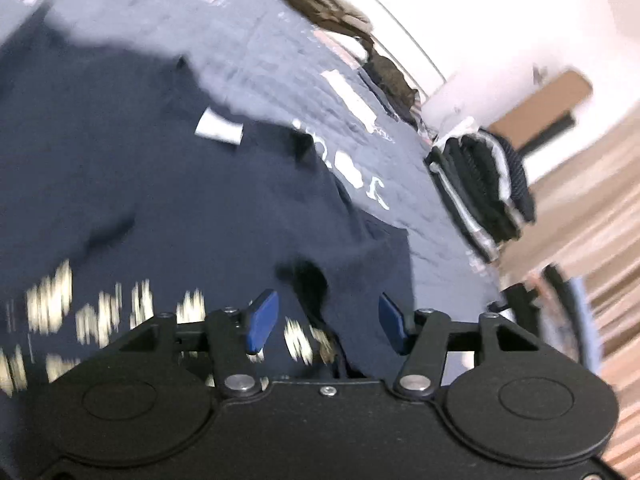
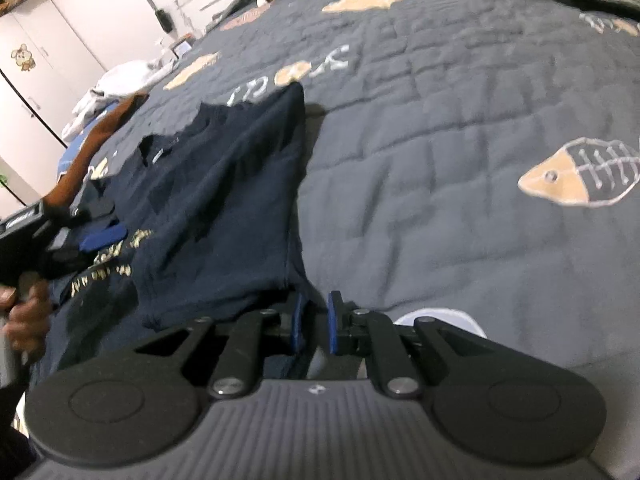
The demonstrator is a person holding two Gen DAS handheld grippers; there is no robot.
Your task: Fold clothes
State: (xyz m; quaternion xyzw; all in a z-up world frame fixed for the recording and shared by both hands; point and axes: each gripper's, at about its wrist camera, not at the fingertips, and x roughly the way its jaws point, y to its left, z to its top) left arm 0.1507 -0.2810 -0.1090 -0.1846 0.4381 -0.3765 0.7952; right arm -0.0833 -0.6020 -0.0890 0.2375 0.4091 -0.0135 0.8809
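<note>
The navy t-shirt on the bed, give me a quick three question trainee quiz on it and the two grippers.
1. True or false: the left gripper has its fingers spread apart.
2. The navy t-shirt lies on: A) a wooden floor, B) a grey quilt with fish patterns, C) a table.
3. Fill in: the t-shirt's print is ____ lettering.

Key: 1 true; 2 B; 3 pale cream.

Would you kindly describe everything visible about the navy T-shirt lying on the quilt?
The navy cotton-looking T-shirt with cream lettering lies partly folded and wrinkled on the grey quilted bedspread, a white neck label showing. The right gripper has a fold of its near edge between its blue pads; the left gripper is open over it.
</note>
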